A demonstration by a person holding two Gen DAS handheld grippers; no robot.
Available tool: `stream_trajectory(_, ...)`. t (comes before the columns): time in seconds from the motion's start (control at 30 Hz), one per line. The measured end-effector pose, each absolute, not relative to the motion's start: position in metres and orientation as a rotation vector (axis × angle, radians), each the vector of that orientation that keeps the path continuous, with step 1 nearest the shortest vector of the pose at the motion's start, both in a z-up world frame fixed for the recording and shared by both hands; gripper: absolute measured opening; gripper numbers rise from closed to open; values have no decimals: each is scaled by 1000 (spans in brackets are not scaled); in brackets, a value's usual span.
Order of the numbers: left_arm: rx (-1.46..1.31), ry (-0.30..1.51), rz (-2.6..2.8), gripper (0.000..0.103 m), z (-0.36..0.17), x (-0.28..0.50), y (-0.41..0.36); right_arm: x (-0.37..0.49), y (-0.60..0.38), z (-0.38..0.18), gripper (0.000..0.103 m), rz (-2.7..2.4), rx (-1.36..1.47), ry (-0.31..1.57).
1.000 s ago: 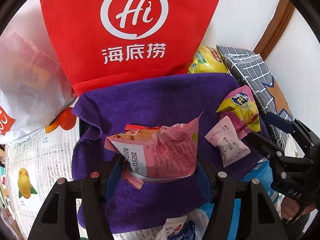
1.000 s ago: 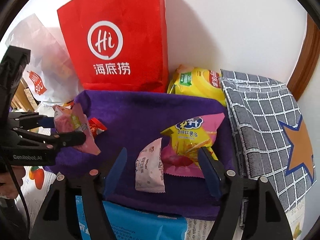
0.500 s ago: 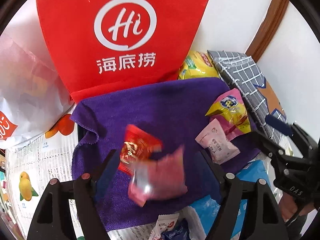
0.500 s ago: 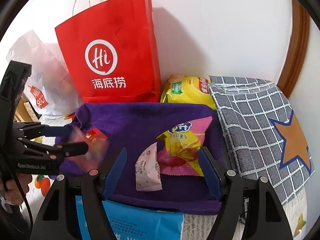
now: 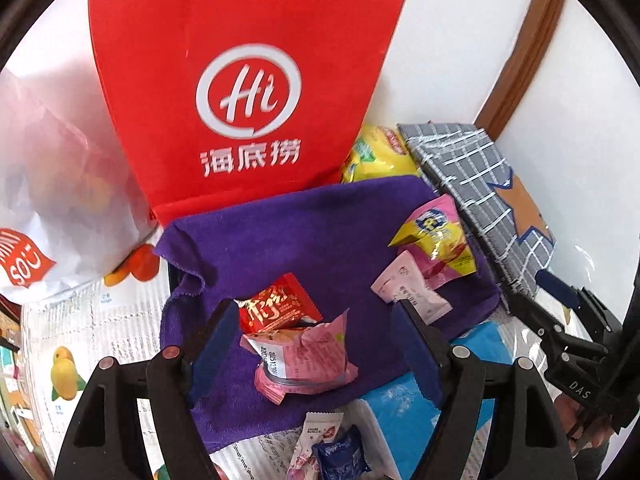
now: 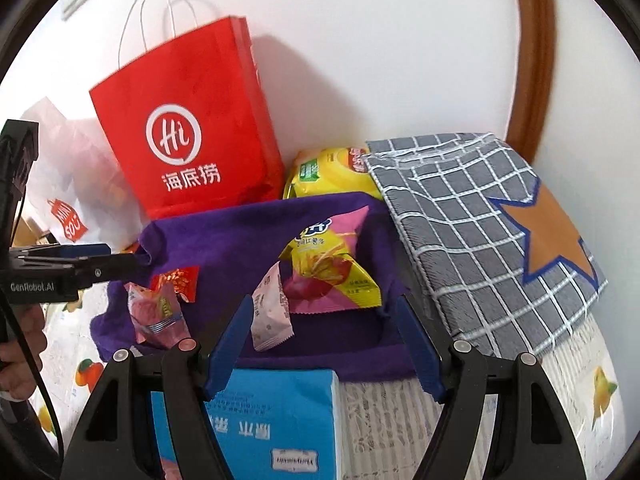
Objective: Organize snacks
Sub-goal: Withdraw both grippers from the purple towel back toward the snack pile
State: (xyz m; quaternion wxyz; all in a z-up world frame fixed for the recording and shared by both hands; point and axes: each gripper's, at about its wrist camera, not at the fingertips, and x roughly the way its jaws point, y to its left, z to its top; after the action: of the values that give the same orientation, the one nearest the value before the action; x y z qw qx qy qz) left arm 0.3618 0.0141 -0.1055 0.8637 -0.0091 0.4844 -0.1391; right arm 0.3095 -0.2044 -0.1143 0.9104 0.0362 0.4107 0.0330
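The purple towel (image 6: 248, 232) fills the middle of the right wrist view, spread over the patterned desk (image 6: 400, 412) in front of the red paper bag (image 6: 188, 120), and every loose snack but a few lies on it. Largest of them is the yellow-and-pink chip bag (image 6: 332, 268), puffed with air and tilted, its long axis running from the upper middle of the frame down toward the lower right; it sits just ahead of the right tool (image 6: 324, 352), whose blue jaws stand apart with nothing between them. Leaning against the chip bag's left edge is the pale pink sachet (image 6: 270, 312), a flat slim packet standing nearly on end, closest of all to the right tool's left jaw, so the right hand is judged the nearer one for either of these. In the left wrist view the crumpled pink packet (image 5: 300, 356) lies loose on the towel in the lower middle of the frame, between the spread jaws of the left tool (image 5: 316, 356) but not pressed by them; that tool is empty. Touching its upper edge is the small red candy wrapper (image 5: 276, 304), glossy with gold lettering.
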Motion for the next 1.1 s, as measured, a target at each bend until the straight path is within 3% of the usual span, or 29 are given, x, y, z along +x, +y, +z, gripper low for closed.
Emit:
stream_trajectory(0.47,18,903,-361,76,-62,325,0,251,-220,-105,73,-47,-1,860)
stream_trajectory(0.7,31,865,-340,76,-40,305,-2,224,-229,-99,68,-42,45,886)
stream_trajectory(1.1,-8,924,-213,77,-52,257,45,188,-197,-105,68,98,62,969)
